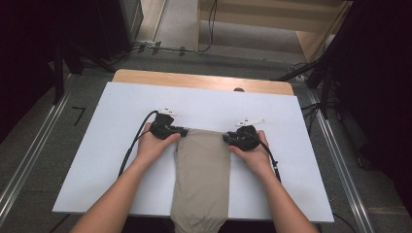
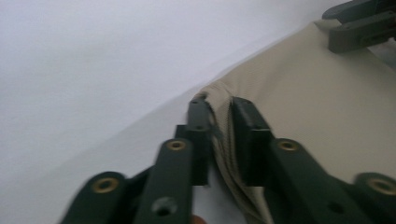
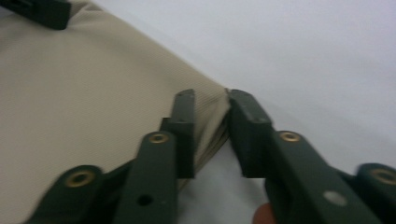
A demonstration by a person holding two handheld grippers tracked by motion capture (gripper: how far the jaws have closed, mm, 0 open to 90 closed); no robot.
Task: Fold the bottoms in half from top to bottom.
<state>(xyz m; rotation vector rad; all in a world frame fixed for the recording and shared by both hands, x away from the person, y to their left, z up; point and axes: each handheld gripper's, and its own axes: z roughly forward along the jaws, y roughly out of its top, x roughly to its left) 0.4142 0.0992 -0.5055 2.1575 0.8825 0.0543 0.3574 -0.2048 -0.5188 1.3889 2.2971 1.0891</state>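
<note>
A folded beige cloth (image 1: 201,172) lies on the white counter (image 1: 121,104), its near end hanging over the edge. The left gripper (image 1: 180,131) and right gripper (image 1: 226,138) each pinch a far corner, fingers seemingly closed on fabric. Lift both evenly, keeping the edge taut.

White-topped table (image 1: 126,104); grey floor (image 1: 29,145); dark surroundings; metal rails (image 1: 341,167).

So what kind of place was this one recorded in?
Probably a lab or recording studio: a white-topped table ringed by dark tripod stands, floor cables, and metal floor rails.
</note>
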